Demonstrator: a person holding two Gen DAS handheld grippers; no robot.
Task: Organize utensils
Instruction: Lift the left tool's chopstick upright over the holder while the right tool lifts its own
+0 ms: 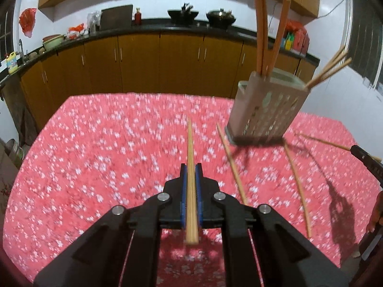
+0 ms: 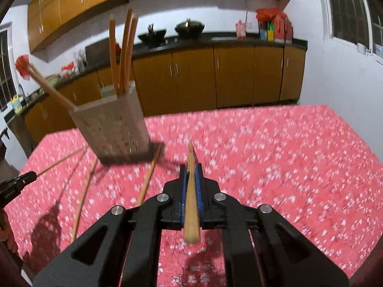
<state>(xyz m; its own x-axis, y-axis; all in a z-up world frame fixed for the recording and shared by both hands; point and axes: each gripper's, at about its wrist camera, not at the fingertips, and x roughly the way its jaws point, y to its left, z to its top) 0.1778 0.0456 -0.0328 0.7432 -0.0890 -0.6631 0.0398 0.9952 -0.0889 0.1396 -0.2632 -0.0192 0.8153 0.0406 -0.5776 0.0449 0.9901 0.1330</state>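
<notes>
A beige perforated utensil holder [image 1: 265, 110] stands on the red floral tablecloth [image 1: 107, 148], with several chopsticks [image 1: 262, 31] upright or leaning in it. It also shows in the right wrist view [image 2: 112, 129]. My left gripper [image 1: 191, 167] is shut on a bamboo chopstick [image 1: 190, 157] held above the cloth, left of the holder. My right gripper [image 2: 190, 168] is shut on another chopstick [image 2: 190, 179], right of the holder. Two loose chopsticks [image 1: 231, 165] [image 1: 298, 186] lie on the cloth in front of the holder. The right gripper's tip [image 1: 366, 160] shows at the left wrist view's right edge.
The table's far edge [image 1: 148, 93] faces brown kitchen cabinets [image 1: 143, 59] and a black counter with woks [image 1: 220, 16] and bottles. A window [image 2: 347, 9] is on the right wall. The left gripper's tip [image 2: 16, 181] shows at the right wrist view's left edge.
</notes>
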